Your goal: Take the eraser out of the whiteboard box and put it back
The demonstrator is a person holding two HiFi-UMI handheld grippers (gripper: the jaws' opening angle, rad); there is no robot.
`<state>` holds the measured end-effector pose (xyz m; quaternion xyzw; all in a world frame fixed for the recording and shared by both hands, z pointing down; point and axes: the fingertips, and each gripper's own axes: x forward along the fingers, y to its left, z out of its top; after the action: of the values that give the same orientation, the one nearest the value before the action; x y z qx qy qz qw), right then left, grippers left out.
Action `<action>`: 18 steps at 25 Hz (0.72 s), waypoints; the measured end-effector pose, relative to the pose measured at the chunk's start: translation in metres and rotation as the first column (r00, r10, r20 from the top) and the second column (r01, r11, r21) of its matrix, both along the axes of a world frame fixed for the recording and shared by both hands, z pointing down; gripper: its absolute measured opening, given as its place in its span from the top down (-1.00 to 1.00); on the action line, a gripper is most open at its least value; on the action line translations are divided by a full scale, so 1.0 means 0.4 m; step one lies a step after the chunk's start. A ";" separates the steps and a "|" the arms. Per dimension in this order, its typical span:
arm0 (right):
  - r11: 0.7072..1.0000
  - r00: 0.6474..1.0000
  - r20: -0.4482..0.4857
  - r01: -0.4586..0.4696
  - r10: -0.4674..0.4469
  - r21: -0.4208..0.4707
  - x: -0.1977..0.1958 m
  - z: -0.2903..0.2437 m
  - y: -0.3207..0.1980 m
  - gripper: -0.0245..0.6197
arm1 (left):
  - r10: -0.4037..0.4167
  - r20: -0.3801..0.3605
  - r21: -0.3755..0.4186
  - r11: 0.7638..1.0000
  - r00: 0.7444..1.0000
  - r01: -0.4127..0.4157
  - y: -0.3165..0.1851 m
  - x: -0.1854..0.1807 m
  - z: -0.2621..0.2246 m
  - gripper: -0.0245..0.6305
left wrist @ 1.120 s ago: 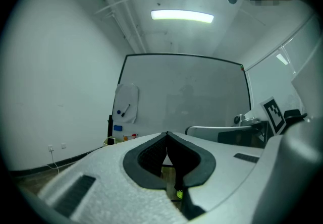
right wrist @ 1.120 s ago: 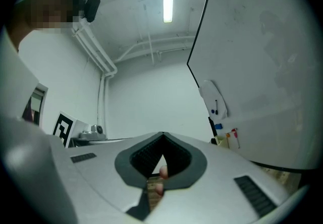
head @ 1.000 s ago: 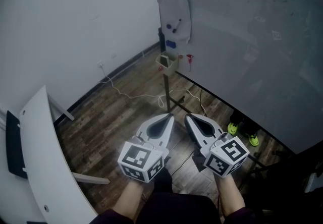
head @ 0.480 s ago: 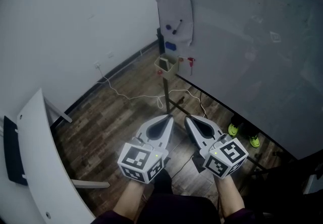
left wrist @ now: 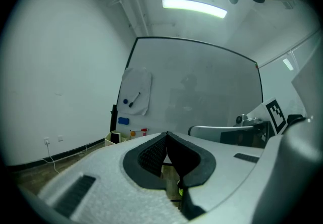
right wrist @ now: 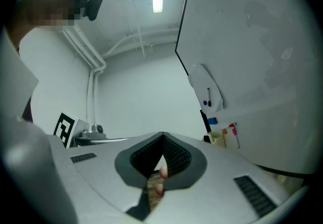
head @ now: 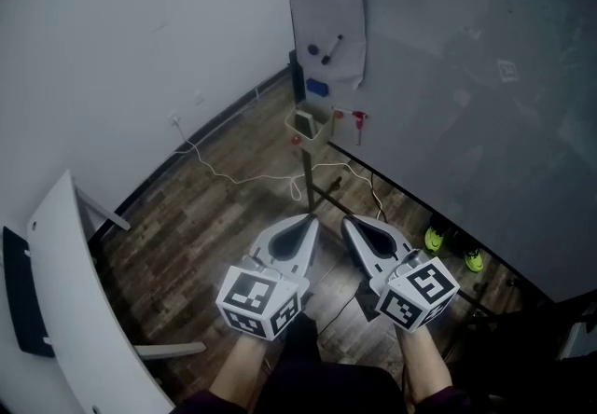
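Observation:
The cream whiteboard box (head: 309, 121) hangs at the lower left corner of the whiteboard (head: 448, 76), with something dark inside; it also shows in the left gripper view (left wrist: 114, 138) and the right gripper view (right wrist: 214, 138). A blue eraser-like block (head: 317, 87) sticks to the board just above it. Both grippers are held low and side by side, well short of the box, pointing at it. The left gripper (head: 311, 218) has its jaws together and empty (left wrist: 166, 135). The right gripper (head: 348, 218) is likewise shut on nothing (right wrist: 162, 136).
A white sheet (head: 326, 25) with a marker and a blue magnet covers the board's corner. A red marker (head: 358, 119) hangs beside the box. The board's stand (head: 309, 179) and a white cable (head: 233, 174) are on the wood floor; a white table edge (head: 75, 282) is at left, green shoes (head: 434, 237) under the board.
Both grippers and the head camera have drifted toward the whiteboard; the box and board corner sit slightly nearer and further right in view. The jaws stay together.

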<state>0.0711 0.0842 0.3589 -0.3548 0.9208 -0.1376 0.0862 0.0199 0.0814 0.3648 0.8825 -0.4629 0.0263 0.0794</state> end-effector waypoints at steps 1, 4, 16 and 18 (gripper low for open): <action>1.000 1.000 0.000 -0.002 0.002 -0.003 -0.004 0.004 -0.012 0.91 | 0.001 0.000 -0.003 1.000 1.000 -0.001 -0.012 -0.005 0.004 0.91; 1.000 1.000 0.000 -0.008 0.008 -0.011 -0.019 0.013 -0.047 0.91 | 0.006 -0.001 -0.013 1.000 1.000 -0.006 -0.049 -0.021 0.015 0.91; 0.998 0.999 -0.009 -0.053 0.053 -0.045 -0.090 -0.005 -0.186 0.91 | 0.056 -0.005 -0.041 0.998 0.998 -0.056 -0.197 -0.084 -0.006 0.91; 0.997 0.998 -0.009 -0.063 0.062 -0.047 -0.102 -0.010 -0.208 0.91 | 0.066 -0.007 -0.044 0.997 0.998 -0.067 -0.220 -0.095 -0.010 0.91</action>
<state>0.0302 0.0010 0.3548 -0.3859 0.9060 -0.1554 0.0785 -0.0182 -0.0066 0.3609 0.8955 -0.4323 0.0369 0.0992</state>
